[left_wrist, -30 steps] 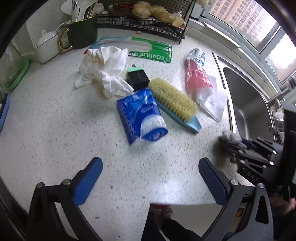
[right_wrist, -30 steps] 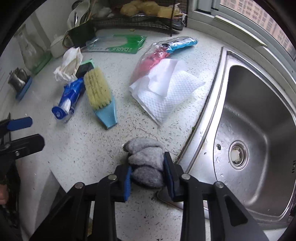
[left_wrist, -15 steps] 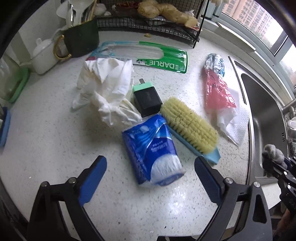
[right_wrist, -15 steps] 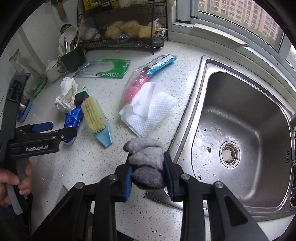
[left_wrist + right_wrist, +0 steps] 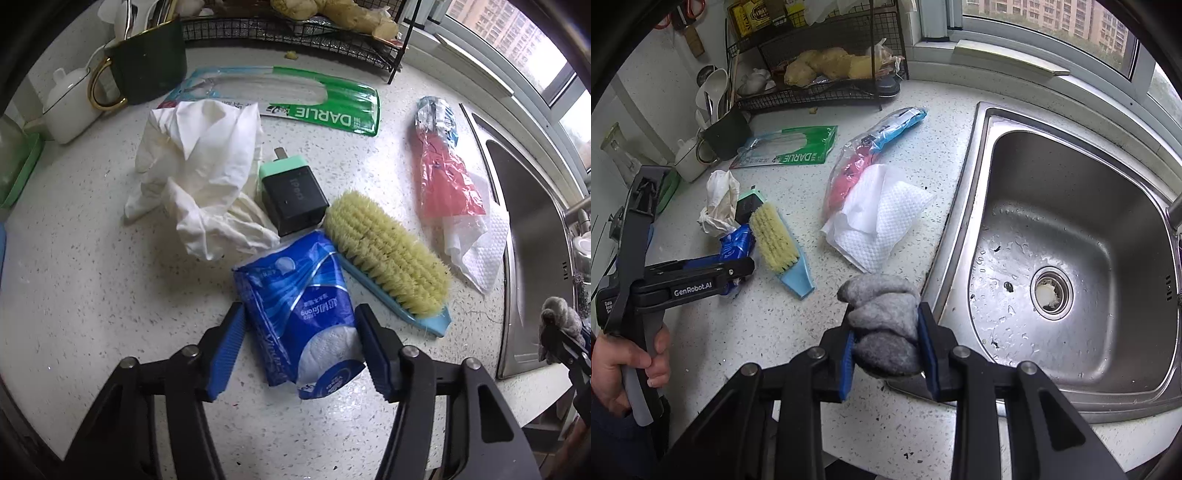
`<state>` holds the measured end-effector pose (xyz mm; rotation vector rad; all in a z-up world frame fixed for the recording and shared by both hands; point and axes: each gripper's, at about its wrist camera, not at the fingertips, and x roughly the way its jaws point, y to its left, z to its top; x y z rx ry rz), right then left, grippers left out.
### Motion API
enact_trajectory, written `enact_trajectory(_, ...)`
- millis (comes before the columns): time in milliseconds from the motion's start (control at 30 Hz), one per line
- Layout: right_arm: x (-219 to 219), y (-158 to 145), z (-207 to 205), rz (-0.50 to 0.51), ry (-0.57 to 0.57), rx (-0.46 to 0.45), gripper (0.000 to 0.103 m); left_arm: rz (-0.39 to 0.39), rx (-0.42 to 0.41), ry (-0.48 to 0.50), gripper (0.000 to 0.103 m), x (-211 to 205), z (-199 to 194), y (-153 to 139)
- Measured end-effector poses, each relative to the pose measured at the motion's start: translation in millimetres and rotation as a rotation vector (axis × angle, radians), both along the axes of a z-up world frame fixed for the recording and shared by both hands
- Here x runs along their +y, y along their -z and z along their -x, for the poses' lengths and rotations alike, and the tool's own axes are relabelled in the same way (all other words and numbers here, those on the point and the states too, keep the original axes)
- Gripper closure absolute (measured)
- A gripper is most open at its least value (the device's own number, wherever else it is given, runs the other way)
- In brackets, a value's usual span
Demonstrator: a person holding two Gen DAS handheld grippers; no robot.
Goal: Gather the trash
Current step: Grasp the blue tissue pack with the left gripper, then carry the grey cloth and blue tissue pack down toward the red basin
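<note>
We've got the L gripper (image 5: 301,350) down over the blue tissue pack (image 5: 299,314), lower centre of the L wrist view. Its jaws are closing w/ the pack between them; the pads sit just at the pack's two sides, and we can't tell if they press yet.

Key relation: the pack's long axis runs from upper left to lower right of that frame, roughly along the line the fingers point, so the jaws close across its narrow width. That's the good way round. The pack's near end sits between the pads; the far end touches the crumpled white paper (image 5: 199,177) and the black charger (image 5: 291,195), w/ the yellow brush (image 5: 388,254) just beside on the right. We'd judge a straight lift clears them, tho the paper may drag.

R gripper (image 5: 884,343) is pinching a grey wad (image 5: 882,321), bottom centre of the R wrist view, held above the counter (image 5: 905,424) edge near the sink (image 5: 1071,258). So R is busy; L is the nearer hand for the pack.

Other trash left on the counter: the red plastic bag (image 5: 447,177), the white paper towel (image 5: 882,225) and the green Darlie wrapper (image 5: 332,103), all in the upper half.
</note>
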<state>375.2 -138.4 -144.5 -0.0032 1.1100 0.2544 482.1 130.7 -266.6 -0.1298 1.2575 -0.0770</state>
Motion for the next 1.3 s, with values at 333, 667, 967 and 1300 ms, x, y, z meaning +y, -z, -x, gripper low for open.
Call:
enact_trajectory(333,-12,-6,13,-0.039,0.016,0.001,0.075,-0.027,-0.005,-0.002,0.071,-6,14,-9)
enact_trajectory(667,-29,-24,43,-0.072,-0.032,-0.043,0.075,-0.019,-0.065,-0.03,0.072,-33,71,-48)
enact_trajectory(967,-53,-45,94,-0.1,-0.15,-0.098,0.075,0.013,-0.111,-0.071,0.072,-77,167,-81)
enact_trajectory(1300,-74,-40,148,-0.108,-0.25,-0.089,0.075,0.007,-0.129,-0.116,0.072,-126,258,-97)
